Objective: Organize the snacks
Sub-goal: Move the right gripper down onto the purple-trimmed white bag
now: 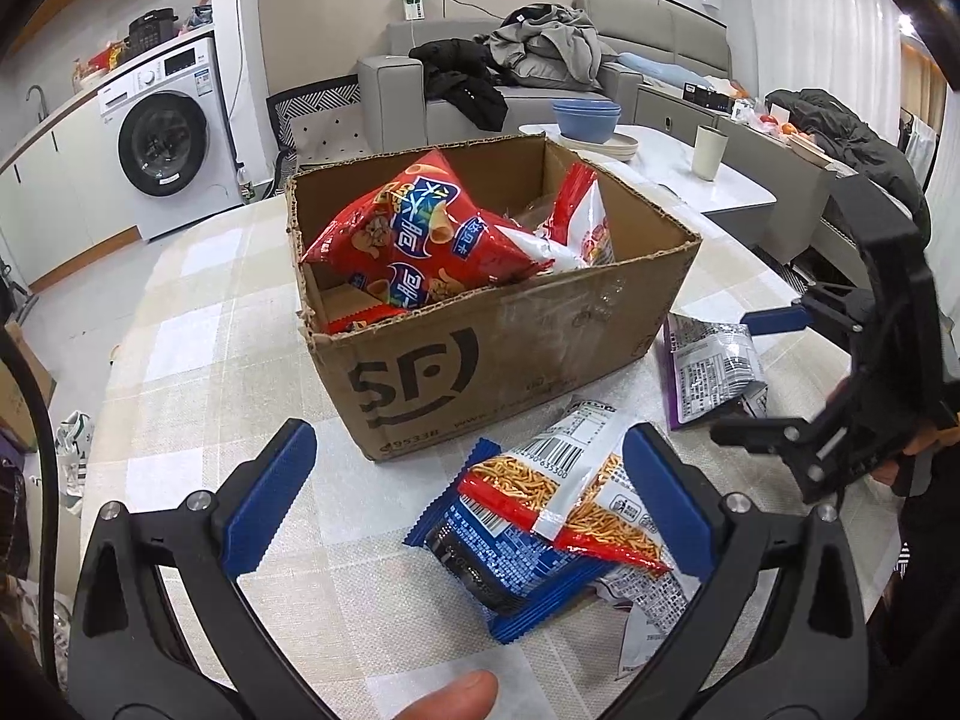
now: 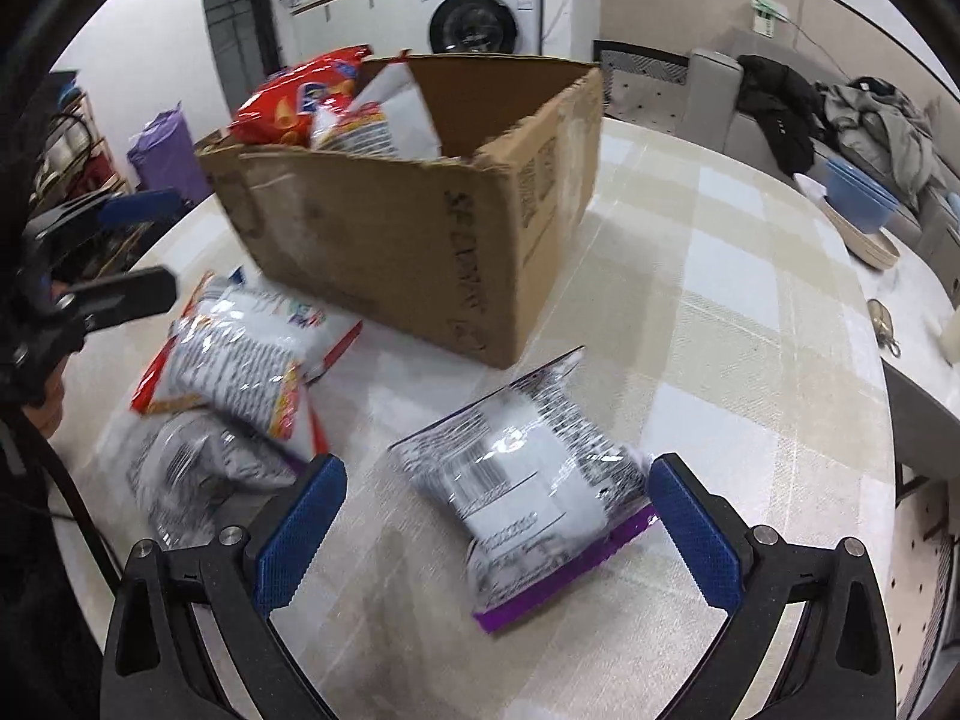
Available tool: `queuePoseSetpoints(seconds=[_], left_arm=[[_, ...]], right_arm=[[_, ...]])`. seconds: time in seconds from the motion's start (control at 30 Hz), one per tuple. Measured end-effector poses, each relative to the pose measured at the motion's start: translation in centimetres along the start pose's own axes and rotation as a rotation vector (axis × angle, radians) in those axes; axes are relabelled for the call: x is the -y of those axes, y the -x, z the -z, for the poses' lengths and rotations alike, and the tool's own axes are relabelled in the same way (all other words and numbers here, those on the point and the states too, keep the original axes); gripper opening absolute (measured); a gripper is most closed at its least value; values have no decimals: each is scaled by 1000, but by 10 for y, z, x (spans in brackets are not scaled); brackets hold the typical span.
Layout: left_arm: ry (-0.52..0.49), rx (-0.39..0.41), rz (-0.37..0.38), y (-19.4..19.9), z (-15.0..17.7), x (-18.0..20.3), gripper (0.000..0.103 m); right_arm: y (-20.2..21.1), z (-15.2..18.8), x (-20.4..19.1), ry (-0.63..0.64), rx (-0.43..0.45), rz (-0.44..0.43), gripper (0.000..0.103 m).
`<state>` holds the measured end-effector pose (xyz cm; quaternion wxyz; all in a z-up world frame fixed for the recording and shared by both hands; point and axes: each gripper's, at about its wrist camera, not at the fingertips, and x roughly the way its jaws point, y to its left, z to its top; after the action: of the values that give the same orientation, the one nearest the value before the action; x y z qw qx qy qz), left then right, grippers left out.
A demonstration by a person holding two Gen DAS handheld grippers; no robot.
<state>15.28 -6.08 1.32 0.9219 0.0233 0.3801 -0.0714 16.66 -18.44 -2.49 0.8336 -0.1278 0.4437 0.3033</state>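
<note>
- Purple-edged silver foil snack packet (image 2: 534,492) lay flat on the checked tablecloth (image 2: 720,312) beside the open brown cardboard box (image 2: 420,228).
- Right gripper (image 2: 498,540) was spread wide, empty, straddling it; best closed on the packet's edges.
- Left gripper (image 1: 468,504) was wide too, over 3 stacked packets (image 1: 540,516).

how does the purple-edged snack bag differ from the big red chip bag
The purple-edged snack bag lies flat on the table, apart from the cardboard box; the big red chip bag sits inside that box, propped at a tilt. The purple-edged bag shows a silvery printed back; the red one shows bright artwork. Both are sealed and ungripped.
</note>
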Motion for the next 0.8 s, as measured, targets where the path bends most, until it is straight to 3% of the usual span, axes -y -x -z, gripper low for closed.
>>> queuePoseSetpoints(seconds=[0.13, 0.3, 0.53, 0.73, 0.8], left_arm=[[-1, 1, 0, 1, 1, 1, 102], [0, 1, 0, 0, 1, 2, 102], [2, -3, -1, 0, 1, 2, 102], [4, -9, 4, 1, 3, 1, 102], [7, -13, 5, 0, 2, 1, 102]], right_arm=[[5, 4, -1, 38, 3, -40, 102], [-8, 3, 16, -26, -23, 44, 102], [-23, 6, 12, 30, -65, 123, 102], [-30, 4, 15, 8, -41, 103, 102], [-32, 1, 17, -4, -27, 81, 92]])
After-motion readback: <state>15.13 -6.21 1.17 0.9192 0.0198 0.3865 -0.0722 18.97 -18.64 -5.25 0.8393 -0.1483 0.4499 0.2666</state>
